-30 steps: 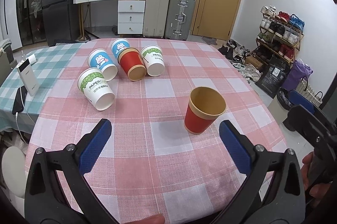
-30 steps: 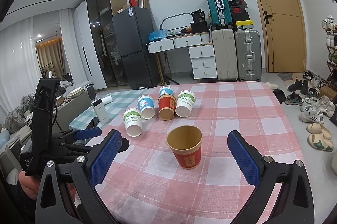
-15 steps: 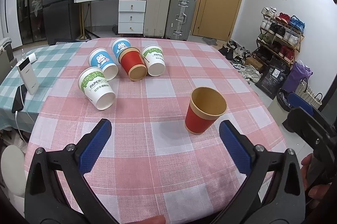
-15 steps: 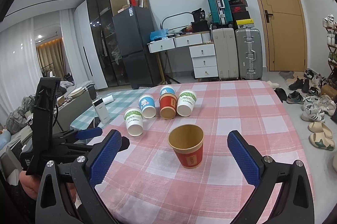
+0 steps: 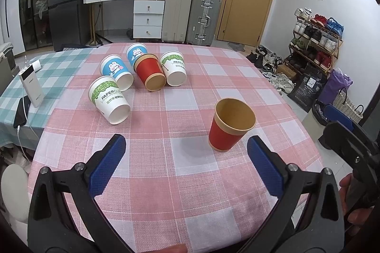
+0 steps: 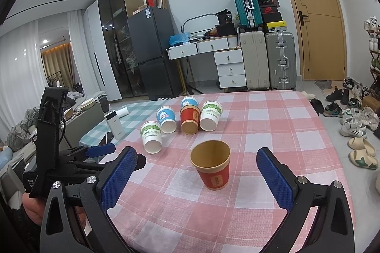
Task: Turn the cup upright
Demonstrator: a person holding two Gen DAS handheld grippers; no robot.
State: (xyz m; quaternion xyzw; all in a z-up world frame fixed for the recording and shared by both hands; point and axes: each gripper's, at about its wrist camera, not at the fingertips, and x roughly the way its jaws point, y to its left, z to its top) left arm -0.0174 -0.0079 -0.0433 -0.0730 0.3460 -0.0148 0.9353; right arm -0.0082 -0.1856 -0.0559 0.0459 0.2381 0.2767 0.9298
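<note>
Red paper, mouth up: little has changed over the last second beyond a slight drift of both views, so one cup stands finished and you are between cups. From your left: the white PAPERCUP cup (image 5: 109, 102) lies on its side nearest your left gripper (image 5: 186, 166), whose jaws are spread wide and empty. Behind it lie the blue rabbit cup (image 5: 116, 73), the fallen red cup (image 5: 150, 75) and another white cup (image 5: 174, 71). The upright red cup (image 6: 211, 164) stands on the pink checked tablecloth (image 6: 273, 124), ahead of your right gripper (image 6: 205, 178), also apart and holding nothing. Five cups likely remain.
</note>
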